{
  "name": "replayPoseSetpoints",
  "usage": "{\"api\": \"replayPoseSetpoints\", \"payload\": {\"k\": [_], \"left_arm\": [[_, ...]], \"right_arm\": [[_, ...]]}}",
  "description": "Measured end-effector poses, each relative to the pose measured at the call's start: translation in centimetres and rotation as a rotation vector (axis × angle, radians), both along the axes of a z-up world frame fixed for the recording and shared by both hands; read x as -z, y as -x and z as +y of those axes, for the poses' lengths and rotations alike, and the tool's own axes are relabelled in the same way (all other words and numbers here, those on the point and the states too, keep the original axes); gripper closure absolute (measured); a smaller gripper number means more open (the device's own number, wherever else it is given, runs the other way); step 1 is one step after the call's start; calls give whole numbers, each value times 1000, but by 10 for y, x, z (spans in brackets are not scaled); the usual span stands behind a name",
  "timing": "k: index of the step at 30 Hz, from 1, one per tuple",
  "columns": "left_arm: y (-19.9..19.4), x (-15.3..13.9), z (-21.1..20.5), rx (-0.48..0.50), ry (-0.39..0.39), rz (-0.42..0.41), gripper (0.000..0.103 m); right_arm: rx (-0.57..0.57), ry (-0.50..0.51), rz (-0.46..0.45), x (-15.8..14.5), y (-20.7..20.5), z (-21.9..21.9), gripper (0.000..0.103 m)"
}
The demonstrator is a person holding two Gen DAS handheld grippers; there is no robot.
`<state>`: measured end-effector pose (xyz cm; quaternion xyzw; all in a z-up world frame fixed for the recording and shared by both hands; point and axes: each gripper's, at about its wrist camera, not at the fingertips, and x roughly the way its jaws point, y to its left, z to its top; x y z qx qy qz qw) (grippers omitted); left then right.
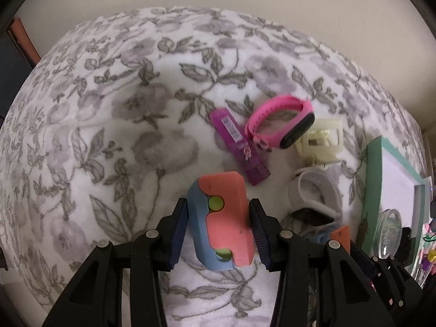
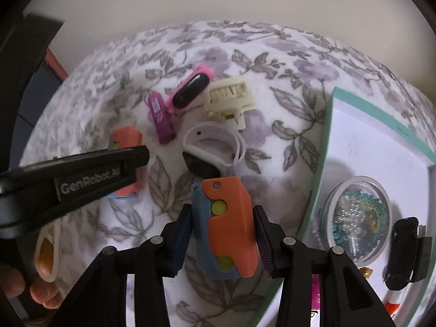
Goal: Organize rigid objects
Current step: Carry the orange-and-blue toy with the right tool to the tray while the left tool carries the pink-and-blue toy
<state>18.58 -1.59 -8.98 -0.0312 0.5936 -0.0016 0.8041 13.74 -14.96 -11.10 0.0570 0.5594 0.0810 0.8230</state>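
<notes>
each gripper pinches its own orange-and-blue block: left gripper (image 1: pixel 219 227) on one block (image 1: pixel 222 220), right gripper (image 2: pixel 222 238) on the other block (image 2: pixel 227 231), above the floral blanket (image 1: pixel 109 136).

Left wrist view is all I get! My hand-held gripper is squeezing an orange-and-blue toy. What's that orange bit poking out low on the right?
Observer: That's a second orange-and-blue toy, pinched in the right hand-held gripper.
Operator: What's in the green box?
Observer: The green-rimmed box holds a round clear case full of teal, glittery bits.
Operator: Anything else in there?
Observer: A chunky black thing lies right of the case.
</notes>
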Motion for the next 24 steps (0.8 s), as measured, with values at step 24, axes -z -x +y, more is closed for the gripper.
{"api": "replayPoseSetpoints", "payload": {"k": [24], "left_arm": [[17, -86, -50, 129, 135, -218, 56]], "right_arm": [[344, -7, -204, -98, 29, -136, 57]]}}
